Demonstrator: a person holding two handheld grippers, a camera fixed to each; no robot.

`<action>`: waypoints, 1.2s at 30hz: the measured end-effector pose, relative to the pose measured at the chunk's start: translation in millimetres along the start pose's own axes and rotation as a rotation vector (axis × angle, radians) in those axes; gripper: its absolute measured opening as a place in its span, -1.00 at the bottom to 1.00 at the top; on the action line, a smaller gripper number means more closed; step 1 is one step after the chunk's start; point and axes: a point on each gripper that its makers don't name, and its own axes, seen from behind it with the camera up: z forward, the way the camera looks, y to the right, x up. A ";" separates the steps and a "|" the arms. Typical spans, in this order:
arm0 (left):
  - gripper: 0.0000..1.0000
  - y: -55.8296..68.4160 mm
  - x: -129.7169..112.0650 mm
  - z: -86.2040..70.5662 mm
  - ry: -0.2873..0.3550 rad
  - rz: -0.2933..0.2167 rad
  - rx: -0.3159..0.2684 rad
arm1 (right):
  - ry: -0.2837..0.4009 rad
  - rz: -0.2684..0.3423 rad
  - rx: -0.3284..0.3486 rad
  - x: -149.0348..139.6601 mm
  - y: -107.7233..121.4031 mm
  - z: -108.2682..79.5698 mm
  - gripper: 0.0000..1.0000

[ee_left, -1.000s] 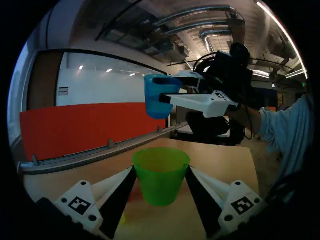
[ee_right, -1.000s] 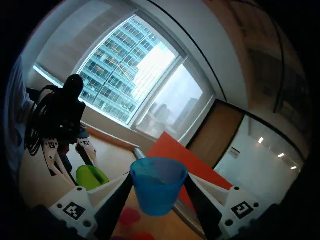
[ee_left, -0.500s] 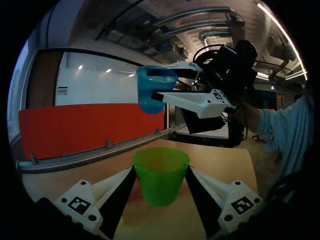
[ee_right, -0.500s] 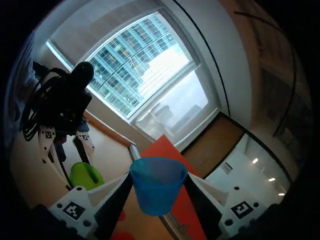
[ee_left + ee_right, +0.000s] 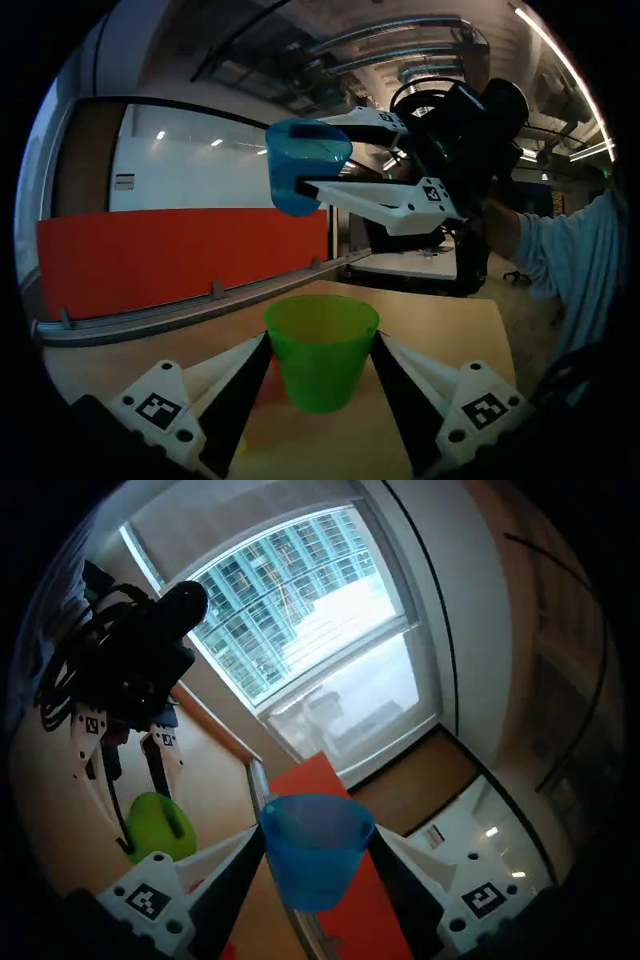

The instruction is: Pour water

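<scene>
Window panes (image 5: 320, 640) with city towers beyond them stretch across the far wall in the right gripper view. A long red panel (image 5: 176, 256) runs under a glass partition in the left gripper view, with a metal rail along its foot. In front of it lies a pale wooden table (image 5: 448, 320). At the right edge of that view, a light blue sleeve (image 5: 576, 256) reaches in toward a dark, cabled gripper body.

The left gripper (image 5: 322, 336) is low over the table. Its two white fingers are clenched on the sides of the green cup (image 5: 322, 364), one on each side. The cup sits upright with its mouth open to the ceiling. The right gripper view shows this gripper (image 5: 148, 820) farther off at the left, with the green cup (image 5: 160, 832) between its fingers over the tabletop.

The right gripper (image 5: 308, 156) is raised in the air, above and beyond the green cup and well apart from it. Its fingers grasp the blue cup (image 5: 298, 180) from both sides. That cup leans a little, so part of its mouth faces the left gripper's camera. In its own view the right gripper (image 5: 318, 836) presses on the blue cup (image 5: 316, 868) from either side, and the room behind it is strongly slanted. Whether the blue cup has water in it, I cannot tell.
</scene>
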 end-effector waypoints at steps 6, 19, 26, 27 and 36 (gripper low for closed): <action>0.70 0.4 0.8 -0.3 0.000 0.001 -0.002 | -0.009 -0.046 0.001 0.1 2.5 2.3 0.81; 0.70 4.5 3.5 1.3 -0.005 0.013 -0.009 | -0.024 -0.131 -0.009 -0.9 6.7 5.9 0.81; 0.70 5.1 1.9 2.3 -0.010 0.019 -0.009 | -0.026 -0.173 -0.019 0.1 11.2 5.8 0.81; 0.70 5.2 1.9 2.6 -0.010 0.019 -0.010 | -0.026 -0.177 -0.021 0.6 12.1 5.9 0.81; 0.70 6.9 3.3 5.6 -0.011 0.024 -0.014 | -0.021 -0.230 -0.038 5.7 21.8 6.4 0.81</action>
